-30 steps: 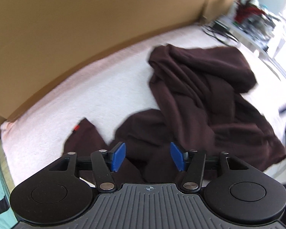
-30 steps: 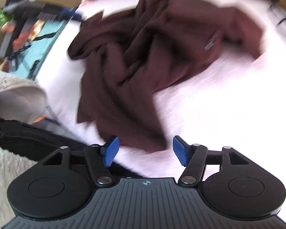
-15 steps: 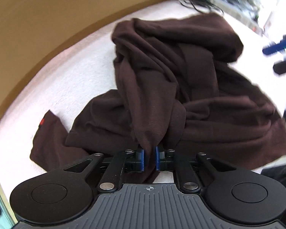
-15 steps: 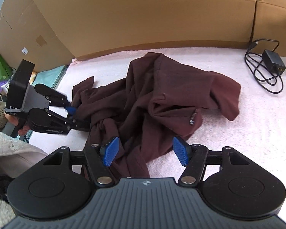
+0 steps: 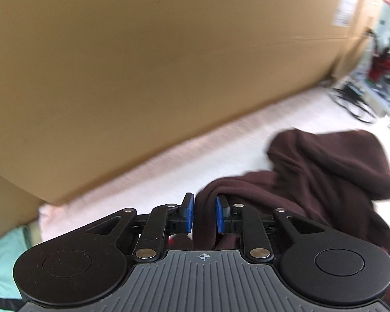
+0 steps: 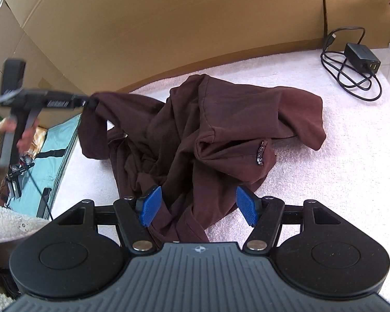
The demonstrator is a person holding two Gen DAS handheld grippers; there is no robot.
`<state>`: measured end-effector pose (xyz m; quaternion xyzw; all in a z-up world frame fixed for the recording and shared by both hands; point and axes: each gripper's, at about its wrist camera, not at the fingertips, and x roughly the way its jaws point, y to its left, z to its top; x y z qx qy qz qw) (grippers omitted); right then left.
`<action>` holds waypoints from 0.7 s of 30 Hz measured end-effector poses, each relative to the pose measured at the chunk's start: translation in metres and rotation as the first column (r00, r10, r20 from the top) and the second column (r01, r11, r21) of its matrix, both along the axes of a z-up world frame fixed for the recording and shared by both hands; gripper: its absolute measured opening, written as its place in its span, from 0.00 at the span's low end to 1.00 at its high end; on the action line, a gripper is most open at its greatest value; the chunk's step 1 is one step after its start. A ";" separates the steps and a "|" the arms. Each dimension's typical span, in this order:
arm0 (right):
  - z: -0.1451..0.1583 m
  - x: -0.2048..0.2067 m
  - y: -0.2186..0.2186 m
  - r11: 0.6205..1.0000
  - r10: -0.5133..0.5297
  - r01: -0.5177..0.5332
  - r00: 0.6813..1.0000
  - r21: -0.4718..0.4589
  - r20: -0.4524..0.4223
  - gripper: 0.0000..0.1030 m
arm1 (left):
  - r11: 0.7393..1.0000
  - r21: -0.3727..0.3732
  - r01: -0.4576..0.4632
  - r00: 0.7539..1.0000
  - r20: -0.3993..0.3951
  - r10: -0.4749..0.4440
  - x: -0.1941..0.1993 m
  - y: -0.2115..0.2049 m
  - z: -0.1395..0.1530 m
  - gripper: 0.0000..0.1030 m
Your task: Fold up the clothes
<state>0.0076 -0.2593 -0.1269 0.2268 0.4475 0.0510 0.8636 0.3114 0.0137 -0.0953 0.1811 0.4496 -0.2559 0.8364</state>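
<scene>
A crumpled dark brown garment [image 6: 221,119] lies on a pink towel [image 6: 325,182]. In the right wrist view my left gripper [image 6: 89,102] holds one edge of the garment raised off the towel at the far left. In the left wrist view a bunched fold of the garment [image 5: 325,161] fills the gap between the blue pads of the left gripper [image 5: 204,208]; its jaws are opening slightly while the cloth still hangs from them. My right gripper [image 6: 199,205] stands open just above the garment's near edge, its pads apart and not pressing the cloth.
A tall cardboard wall [image 6: 169,26] runs along the back of the towel. A black charger with a coiled cable [image 6: 361,57] lies at the back right. A teal mat [image 6: 52,150] borders the left side, where a person's hand [image 6: 23,140] holds the left gripper.
The left gripper closed on a fold of the garment, then rose and pulled it up toward the left. The right gripper stayed open over the near edge.
</scene>
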 end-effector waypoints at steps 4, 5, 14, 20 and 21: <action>0.001 -0.002 0.002 1.000 -0.003 0.003 1.000 0.000 -0.004 0.66 | 0.997 0.049 -0.053 0.998 0.021 0.052 0.034 -0.004 -0.019 0.20; 0.001 -0.003 0.002 1.000 -0.005 0.005 1.000 -0.001 -0.008 0.66 | 0.996 0.055 -0.067 0.998 0.022 0.066 0.042 -0.005 -0.025 0.22; 0.002 -0.008 0.006 1.000 -0.024 0.024 0.999 -0.002 -0.039 0.66 | 0.981 0.095 -0.167 0.981 -0.079 0.175 0.091 0.006 -0.082 0.69; 0.005 -0.006 0.008 1.000 -0.009 0.009 0.999 -0.008 -0.036 0.66 | 0.959 0.066 -0.276 0.957 -0.074 0.281 0.088 0.051 -0.066 0.79; 0.005 -0.005 0.008 1.000 -0.005 0.005 0.999 -0.007 -0.032 0.67 | 0.955 0.048 -0.292 0.954 -0.062 0.295 0.082 0.060 -0.056 0.79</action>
